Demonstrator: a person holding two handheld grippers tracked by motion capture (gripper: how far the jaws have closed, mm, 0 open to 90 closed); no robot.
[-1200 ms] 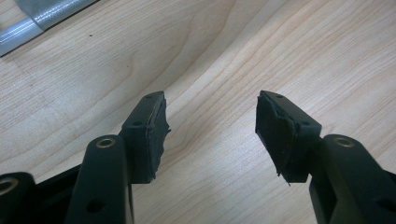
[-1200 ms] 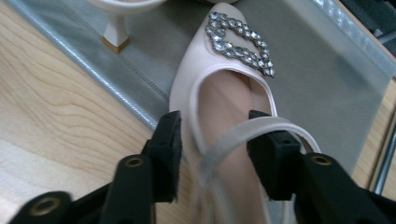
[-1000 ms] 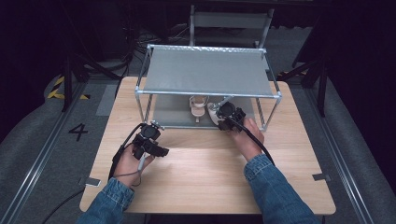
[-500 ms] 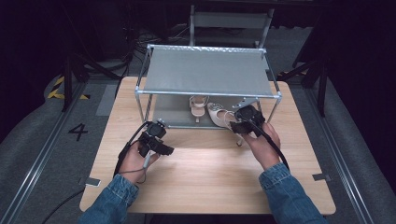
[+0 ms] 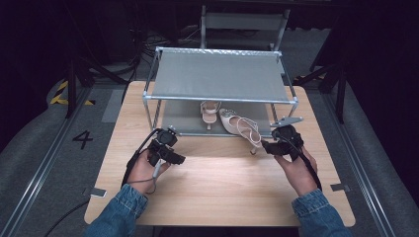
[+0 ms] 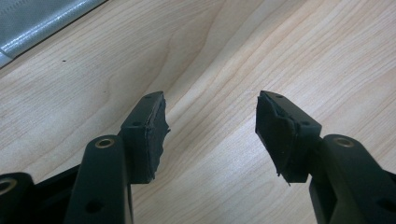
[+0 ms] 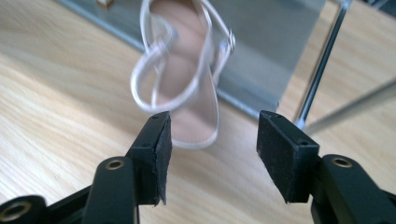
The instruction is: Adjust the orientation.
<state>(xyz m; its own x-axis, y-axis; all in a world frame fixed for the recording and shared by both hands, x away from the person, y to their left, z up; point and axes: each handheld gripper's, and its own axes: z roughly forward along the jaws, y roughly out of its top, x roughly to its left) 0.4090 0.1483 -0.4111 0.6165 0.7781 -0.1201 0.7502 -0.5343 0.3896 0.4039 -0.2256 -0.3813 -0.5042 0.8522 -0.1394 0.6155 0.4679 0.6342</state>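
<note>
Your right claw (image 5: 269,146) is released. Its jaws have just been opening and nothing sits between them. In the right gripper view the pads stand wide apart, with the near sandal (image 7: 187,93) just ahead of them and untouched.

That near sandal (image 5: 237,126) lies askew at the front of the rack (image 5: 217,98). Its toe is on the lower shelf, while its heel and strap hang past the front bar towards the tabletop (image 5: 222,197).

The far sandal (image 5: 209,109) sits further in on the same shelf, fully under the top shelf, roughly square to the front and close beside the first.

Your left claw (image 5: 177,159) is also released. It hangs over bare wood well apart from both sandals, and in the left gripper view there is only wood grain between its pads (image 6: 149,135).

As I read it, the job is about halfway through:
- **Far sandal:** it looks settled on the shelf.
- **Near sandal:** it is let go but neither properly on the rack nor clear of it.

What's left depends on which way you are going:
- **If you are stowing the pair:** grasp the near sandal again, straighten it, and slide it in beside its mate.
- **If you are unloading:** bring the near sandal fully onto the tabletop, then fetch the far one.

The top shelf is bare.
</note>
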